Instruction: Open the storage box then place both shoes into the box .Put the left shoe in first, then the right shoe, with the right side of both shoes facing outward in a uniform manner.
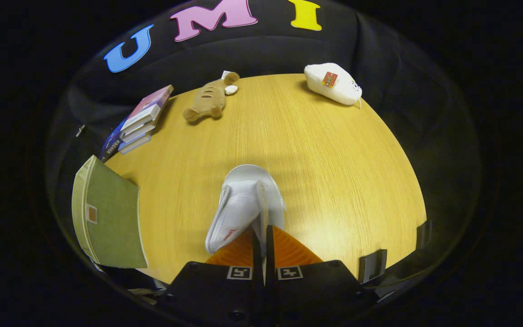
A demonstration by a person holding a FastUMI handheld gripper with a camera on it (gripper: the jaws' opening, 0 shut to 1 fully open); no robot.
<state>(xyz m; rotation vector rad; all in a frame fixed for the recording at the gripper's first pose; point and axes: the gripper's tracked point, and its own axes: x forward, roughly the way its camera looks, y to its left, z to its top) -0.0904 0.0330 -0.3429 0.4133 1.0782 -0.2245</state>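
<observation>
On my wooden surface (334,154), a stack of books (140,121) lies at ten o'clock. A brown plush toy (209,99) sits at eleven, and a white plush toy (333,83) at one.

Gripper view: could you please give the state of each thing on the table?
Gripper: shut on white shoe's thin edge.
White shoe: held, hanging above wooden table.
Green storage box: lid closed.
Stack of books: closed.
Brown plush toy: lying flat.
White plush toy: lying flat.
</observation>
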